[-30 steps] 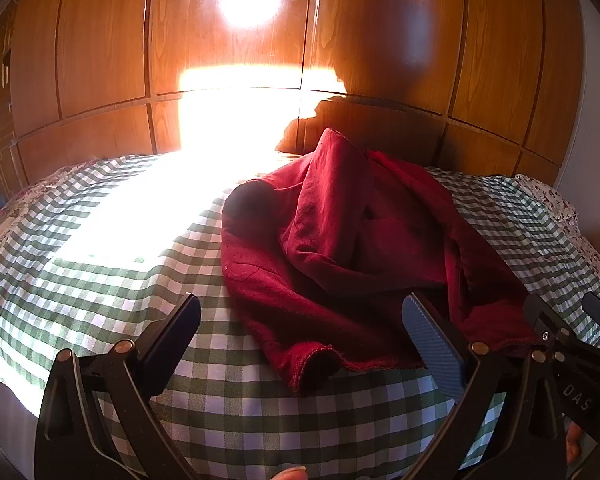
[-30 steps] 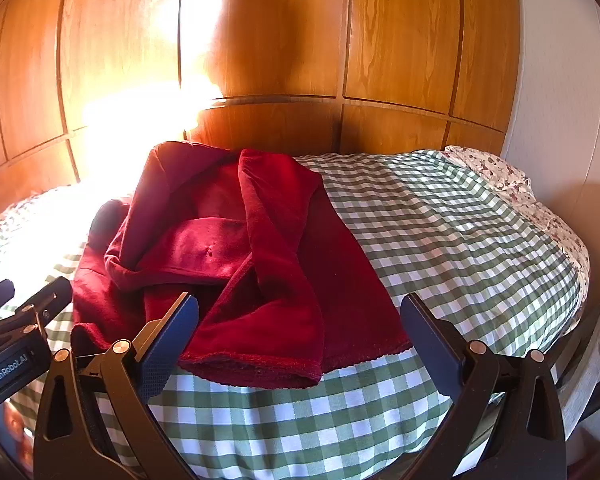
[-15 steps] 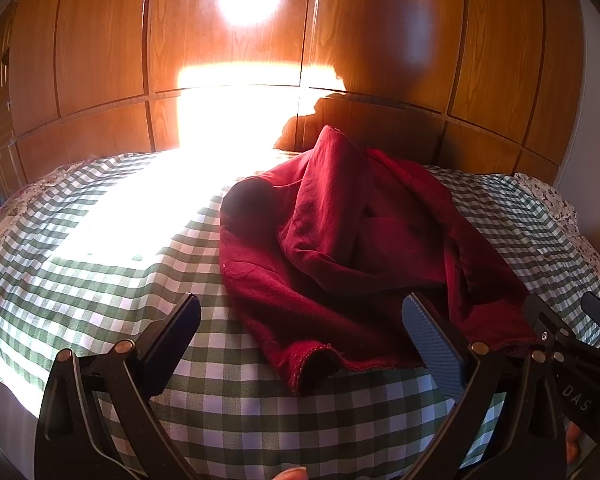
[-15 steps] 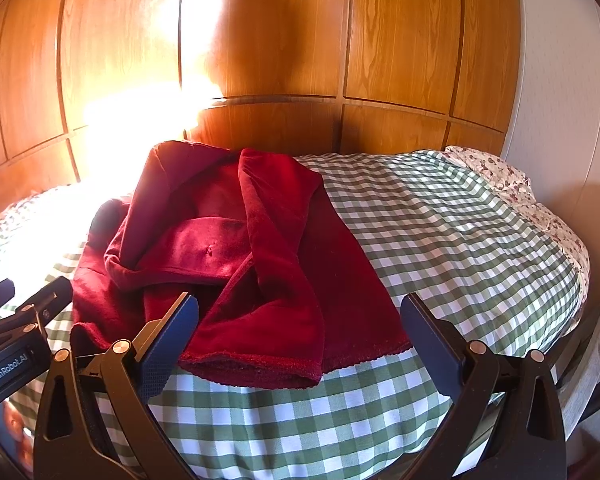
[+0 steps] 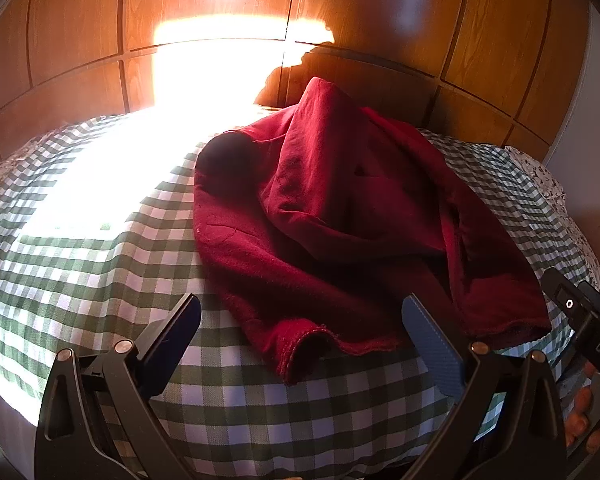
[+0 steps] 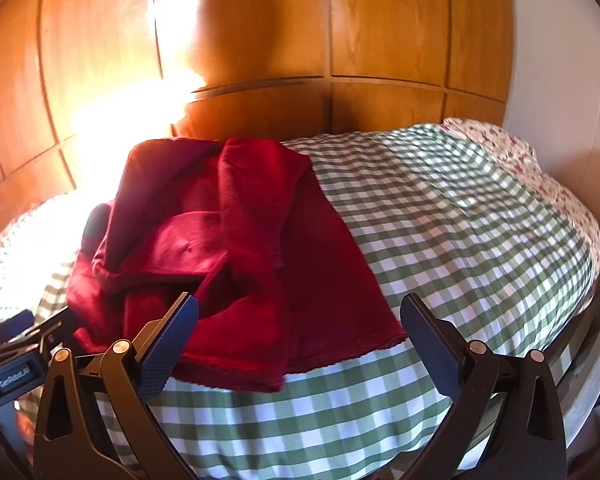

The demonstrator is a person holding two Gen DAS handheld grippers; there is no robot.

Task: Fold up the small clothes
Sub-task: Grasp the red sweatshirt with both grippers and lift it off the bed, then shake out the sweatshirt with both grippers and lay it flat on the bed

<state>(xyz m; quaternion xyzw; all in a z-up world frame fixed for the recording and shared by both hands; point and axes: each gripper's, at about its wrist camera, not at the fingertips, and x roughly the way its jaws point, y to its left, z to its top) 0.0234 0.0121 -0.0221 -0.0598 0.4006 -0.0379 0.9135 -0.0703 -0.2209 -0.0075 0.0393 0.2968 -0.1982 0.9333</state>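
Note:
A crumpled dark red garment (image 5: 332, 216) lies in a heap on the green-and-white checked bedcover (image 5: 100, 264). It also shows in the right wrist view (image 6: 236, 264). My left gripper (image 5: 300, 332) is open and empty, just short of the garment's near hem. My right gripper (image 6: 300, 332) is open and empty, its left finger (image 6: 168, 344) close over the garment's near edge. Each gripper's body shows at the edge of the other's view.
A wooden panelled headboard (image 5: 380, 32) stands behind the bed, with a strong sun glare on its left part. A floral sheet (image 6: 512, 152) shows at the bed's far right. A white wall (image 6: 560, 80) is on the right. The bed's edge is just below the grippers.
Both grippers have moved a little closer to the garment, the right one shifting toward its near edge. The garment has not moved. Both grippers stay open.

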